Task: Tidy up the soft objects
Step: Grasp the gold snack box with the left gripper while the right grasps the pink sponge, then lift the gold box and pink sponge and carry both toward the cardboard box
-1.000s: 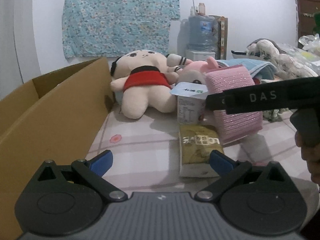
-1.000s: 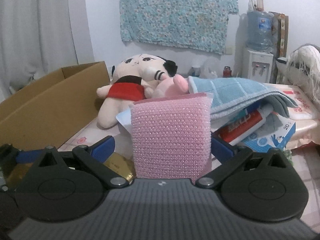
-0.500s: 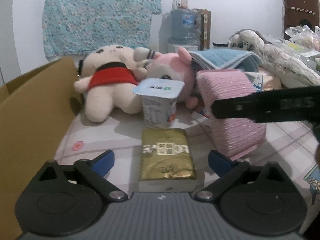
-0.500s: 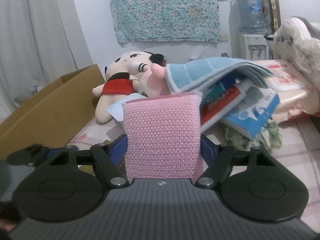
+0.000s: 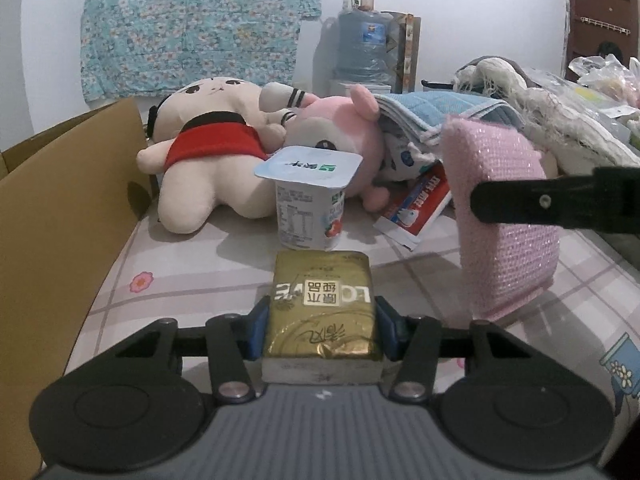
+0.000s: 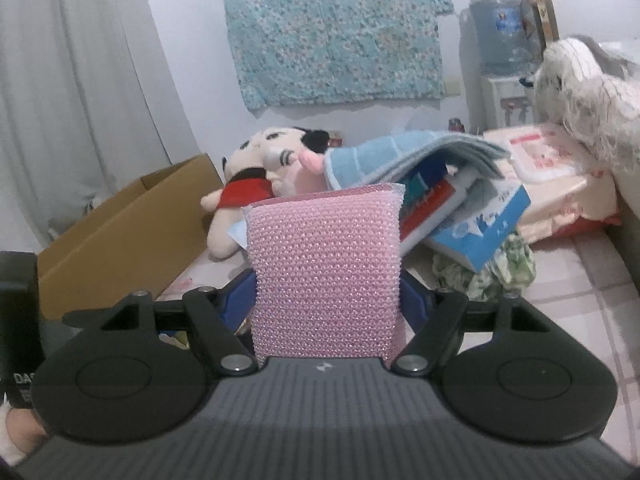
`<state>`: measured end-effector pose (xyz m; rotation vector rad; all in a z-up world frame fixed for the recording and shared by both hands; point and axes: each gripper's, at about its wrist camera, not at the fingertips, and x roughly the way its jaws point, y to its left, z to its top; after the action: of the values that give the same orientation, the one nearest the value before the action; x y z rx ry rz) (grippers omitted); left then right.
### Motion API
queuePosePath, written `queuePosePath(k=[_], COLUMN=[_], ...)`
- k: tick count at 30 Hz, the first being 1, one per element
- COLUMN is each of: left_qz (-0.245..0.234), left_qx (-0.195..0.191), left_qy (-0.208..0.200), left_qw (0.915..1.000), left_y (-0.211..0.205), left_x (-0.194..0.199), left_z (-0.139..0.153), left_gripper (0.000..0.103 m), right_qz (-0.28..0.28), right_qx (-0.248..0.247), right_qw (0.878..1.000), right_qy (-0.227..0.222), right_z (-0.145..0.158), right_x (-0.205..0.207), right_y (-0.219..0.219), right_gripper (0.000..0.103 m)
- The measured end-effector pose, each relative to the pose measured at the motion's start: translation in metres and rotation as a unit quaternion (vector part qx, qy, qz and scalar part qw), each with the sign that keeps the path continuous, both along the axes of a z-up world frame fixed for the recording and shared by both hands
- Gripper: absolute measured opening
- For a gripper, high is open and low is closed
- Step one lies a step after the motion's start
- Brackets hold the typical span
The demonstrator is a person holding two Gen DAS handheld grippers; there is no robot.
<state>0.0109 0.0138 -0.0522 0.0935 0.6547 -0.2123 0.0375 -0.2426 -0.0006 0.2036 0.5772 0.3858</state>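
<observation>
The left gripper (image 5: 320, 330) is closing its jaws on the gold tissue pack (image 5: 321, 316) lying lengthwise at lower centre, the cardboard box (image 5: 60, 216) sitting along the left edge, while the right gripper (image 6: 328, 304) is clamping the pink sponge (image 6: 326, 268) upright
</observation>
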Motion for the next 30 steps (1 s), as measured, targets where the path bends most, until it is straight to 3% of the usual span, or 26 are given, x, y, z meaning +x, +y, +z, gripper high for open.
queuePosePath(k=[11,17,21,24,27,30], left_qz=[-0.021,-0.024,-0.030,-0.034,-0.035,-0.021], left_qx=[-0.024,-0.040,-0.013,-0.004,-0.015,-0.015], left_qy=[-0.016,0.052,0.043,0.043,0.043,0.037], left_qw=[0.9994,0.9976,0.9985,0.9985,0.9984,0.9990], left_y=[0.008,0.012,0.008,0.007,0.010,0.011], left_x=[-0.017,-0.011,-0.016,-0.020,-0.021,-0.019], left_z=[0.021,0.010,0.009,0.007,0.009,0.011], left_gripper=[0.053,0.053,0.054,0.062,0.078,0.080], right_qz=[0.005,0.004,0.006,0.004,0.001,-0.005], right_qx=[0.025,0.020,0.018,0.023,0.031,0.030], right_qw=[1.000,0.999,0.999,0.999,0.998,0.998], right_qy=[0.014,0.025,0.037,0.043,0.049,0.049], right_z=[0.010,0.010,0.001,-0.005,-0.009,-0.011], right_x=[-0.009,-0.015,-0.032,-0.046,-0.051,-0.048], right_y=[-0.009,-0.007,-0.006,-0.008,-0.010,-0.012], right_gripper=[0.073,0.073,0.073,0.074,0.074,0.075])
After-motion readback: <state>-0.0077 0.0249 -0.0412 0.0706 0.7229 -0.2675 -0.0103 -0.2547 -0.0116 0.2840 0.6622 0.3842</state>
